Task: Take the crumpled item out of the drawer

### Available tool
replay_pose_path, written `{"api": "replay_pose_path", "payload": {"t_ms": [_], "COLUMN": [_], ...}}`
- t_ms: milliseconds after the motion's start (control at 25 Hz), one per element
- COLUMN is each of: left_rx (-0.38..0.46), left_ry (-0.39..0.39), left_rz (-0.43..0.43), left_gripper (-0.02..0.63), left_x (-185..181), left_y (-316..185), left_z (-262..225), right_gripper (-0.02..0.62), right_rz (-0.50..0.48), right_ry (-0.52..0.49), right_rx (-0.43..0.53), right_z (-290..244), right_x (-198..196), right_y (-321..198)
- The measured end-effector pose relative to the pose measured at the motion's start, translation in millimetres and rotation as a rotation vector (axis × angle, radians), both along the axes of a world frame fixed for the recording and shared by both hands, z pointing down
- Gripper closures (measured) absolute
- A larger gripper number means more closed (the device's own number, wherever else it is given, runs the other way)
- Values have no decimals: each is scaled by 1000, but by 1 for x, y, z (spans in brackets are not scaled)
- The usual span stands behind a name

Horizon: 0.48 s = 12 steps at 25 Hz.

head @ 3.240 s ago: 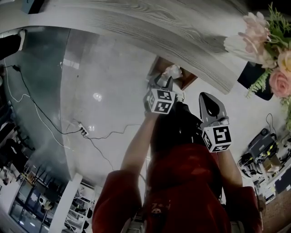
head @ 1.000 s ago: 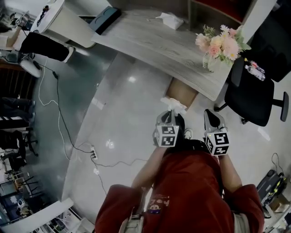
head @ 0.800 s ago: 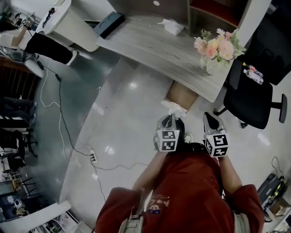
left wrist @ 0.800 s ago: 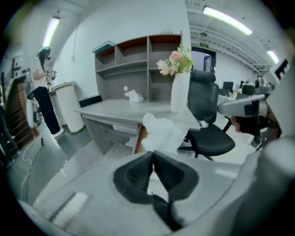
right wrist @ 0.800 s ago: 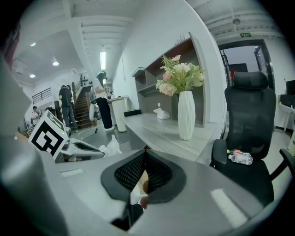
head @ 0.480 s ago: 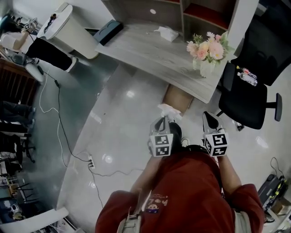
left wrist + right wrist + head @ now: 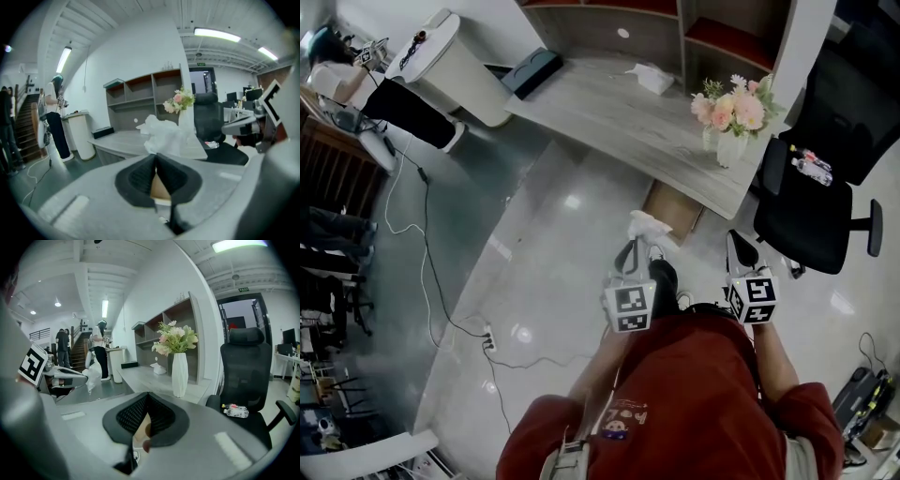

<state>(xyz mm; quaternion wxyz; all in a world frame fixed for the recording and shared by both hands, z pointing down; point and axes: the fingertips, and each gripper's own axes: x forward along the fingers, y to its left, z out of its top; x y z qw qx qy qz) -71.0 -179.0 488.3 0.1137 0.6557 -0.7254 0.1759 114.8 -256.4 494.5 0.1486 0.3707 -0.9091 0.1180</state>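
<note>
The crumpled white wad of thin paper or tissue [image 7: 169, 137] is pinched at its lower edge in the tips of the grey left gripper [image 7: 156, 158], whose black ribbed pads are closed almost completely together on it, and most of the wad billows free above the tips. It looks very light and soft, with no stiffness to resist the pads, so it squashes rather than slips. The likelier trouble is tearing, or a loose fold pulling out, if it is tugged or snags. A pinch deep into the bunched core would be safer than one on a stray flap (which of the two this grip has, the pads hide). In the head view the wad hangs in the air over the pale glossy floor [image 7: 553, 234], clear of the open brown drawer [image 7: 673, 208] set under the grey wood-grain counter [image 7: 619, 103] — so the removal looks essentially done. The right gripper [image 7: 147, 397] is closed too, with nothing between its pads, and is held beside the left one. On the counter stands a white vase of pink flowers [image 7: 727, 117], and a black office chair [image 7: 816, 202] sits beyond the counter's end.
</note>
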Motion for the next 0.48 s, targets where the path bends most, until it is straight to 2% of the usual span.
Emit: {"api": "replay_pose_path", "payload": {"t_ms": [240, 480], "left_rx": [33, 41], "left_ry": [19, 27], "left_rz": [-4, -16], "left_gripper": [600, 600], "left_x": [-6, -11], "left_y": [-5, -5], "left_z": [-4, -5], "right_gripper": [597, 597], "right_rz": [41, 35], "right_ry": [-25, -19], "right_rx": [-21, -18], "right_z": [1, 1], "right_x": [2, -2], "right_y": [-5, -7]}}
